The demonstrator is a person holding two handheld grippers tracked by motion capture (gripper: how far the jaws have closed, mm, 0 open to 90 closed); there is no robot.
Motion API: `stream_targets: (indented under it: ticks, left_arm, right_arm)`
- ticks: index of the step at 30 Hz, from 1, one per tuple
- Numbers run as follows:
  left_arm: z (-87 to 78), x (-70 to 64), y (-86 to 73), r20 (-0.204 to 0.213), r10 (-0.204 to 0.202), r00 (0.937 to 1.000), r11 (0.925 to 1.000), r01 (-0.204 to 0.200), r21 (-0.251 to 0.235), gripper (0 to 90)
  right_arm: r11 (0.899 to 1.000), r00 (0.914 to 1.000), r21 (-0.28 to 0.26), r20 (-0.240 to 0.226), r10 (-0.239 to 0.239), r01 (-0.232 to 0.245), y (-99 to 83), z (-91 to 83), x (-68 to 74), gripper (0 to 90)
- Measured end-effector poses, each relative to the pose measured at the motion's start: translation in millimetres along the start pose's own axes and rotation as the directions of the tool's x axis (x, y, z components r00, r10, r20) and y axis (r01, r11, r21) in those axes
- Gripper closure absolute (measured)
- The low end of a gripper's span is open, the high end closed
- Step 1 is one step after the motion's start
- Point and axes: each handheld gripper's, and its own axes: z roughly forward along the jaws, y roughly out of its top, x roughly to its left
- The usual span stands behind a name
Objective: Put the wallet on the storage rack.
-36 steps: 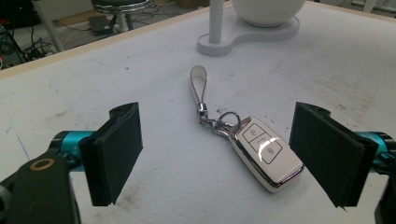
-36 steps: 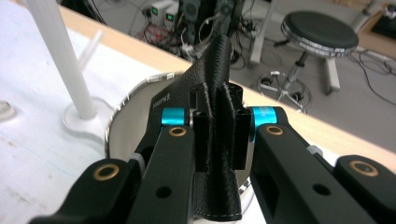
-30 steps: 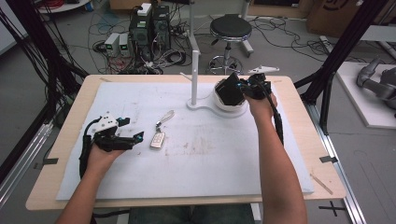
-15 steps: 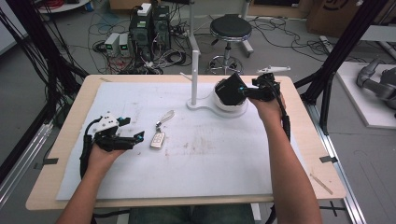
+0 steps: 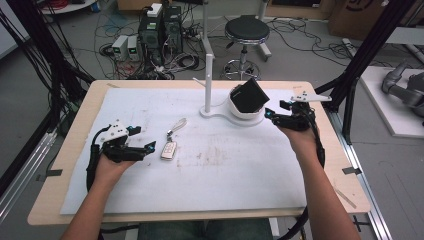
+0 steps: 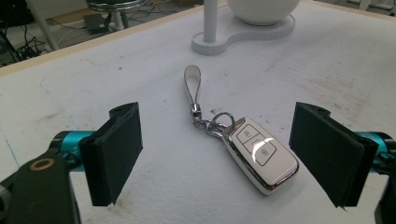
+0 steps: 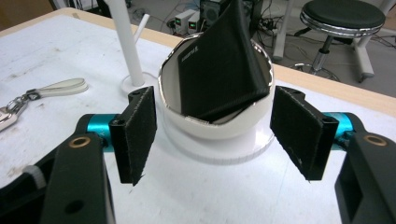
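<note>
Left tool (image 6: 217, 154): jaws spread, empty, near the desk's (image 5: 70, 150) left edge.
Key fob (image 6: 260, 154): flat on the desk, between the left jaws.
Right tool (image 7: 217, 133): jaws spread, before the bowl (image 7: 224, 123).
Wallet (image 7: 219, 70): tilted in the bowl, near the far edge.

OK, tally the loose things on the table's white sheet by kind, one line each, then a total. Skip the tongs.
White car key fob with chrome edge and pale strap: 1
White stand with round bowl and upright post: 1
Black square fabric wallet, tilted in the bowl: 1
Total: 3
</note>
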Motion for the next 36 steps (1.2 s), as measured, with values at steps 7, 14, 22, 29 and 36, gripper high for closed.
stream_targets:
  ticks: [7, 14, 22, 29, 36]
  left_arm:
    - [-0.1, -0.8, -0.5, 0.005, -0.002, 1.0000, 1.0000, 0.002, 0.003, 17.2]
    - [0.1, -0.4, -1.4, 0.007, -0.003, 1.0000, 1.0000, 0.003, 0.002, 17.2]
    - [3.7, -2.9, -1.5, 0.009, 0.001, 1.0000, 1.0000, -0.001, 0.007, 17.2]
    - [9.2, -5.9, -1.7, 0.025, 0.002, 0.9997, 0.9999, -0.003, 0.017, 17.2]
    - [6.6, -3.8, -4.4, 0.030, -0.004, 0.9995, 1.0000, 0.004, 0.007, 17.2]
  right_arm:
    - [0.999, 0.9994, -0.035, -0.014, 0.030, -0.031, -26.1, -15.1, 8.1, 26.2]
    - [0.997, 0.9989, -0.063, -0.029, 0.038, -0.040, -55.4, -25.6, 16.8, 23.8]
    - [0.999, 0.9984, -0.009, -0.019, 0.053, -0.053, -81.2, -19.9, 12.8, 21.7]
    - [1.000, 0.9996, -0.002, -0.010, 0.027, -0.027, -80.2, -16.8, 15.9, 21.6]
    - [0.999, 0.9994, -0.002, 0.004, 0.033, -0.033, -78.7, -13.3, 16.2, 21.5]
